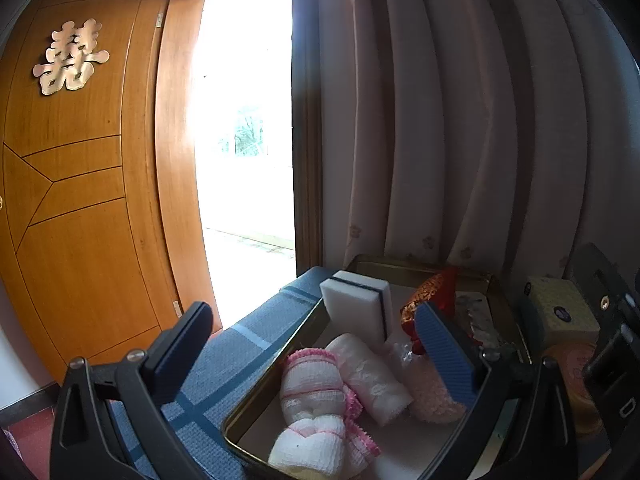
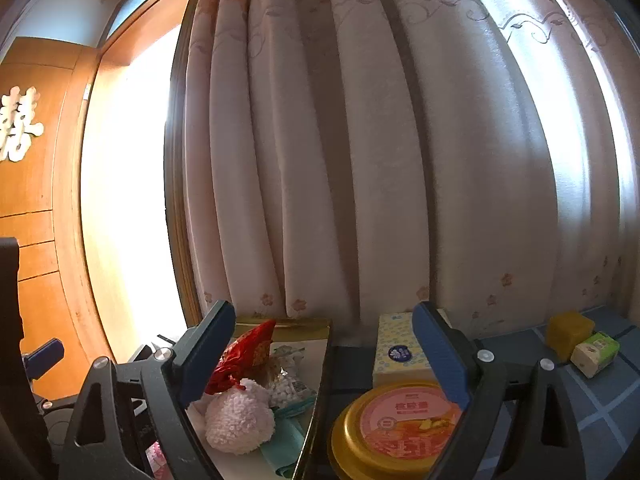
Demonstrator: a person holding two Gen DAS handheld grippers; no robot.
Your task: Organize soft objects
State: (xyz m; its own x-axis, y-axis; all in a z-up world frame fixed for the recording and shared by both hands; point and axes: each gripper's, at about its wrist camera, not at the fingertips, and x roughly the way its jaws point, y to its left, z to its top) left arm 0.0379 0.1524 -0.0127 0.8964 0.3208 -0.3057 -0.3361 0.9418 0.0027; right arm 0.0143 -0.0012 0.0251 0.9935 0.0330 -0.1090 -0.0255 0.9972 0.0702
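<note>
This is a lived-in room of a home. A warm brown wooden door (image 1: 80, 168) carries a pale double-happiness paper cutting (image 1: 70, 58) and stands open on bright daylight. Long cream curtains with a faded flower print (image 2: 360, 160) hang in heavy folds down to a surface covered in blue checked cloth (image 1: 224, 364), where household odds and ends sit: a dotted tissue pack (image 2: 398, 354) and a round gold-rimmed tin (image 2: 400, 432).
</note>
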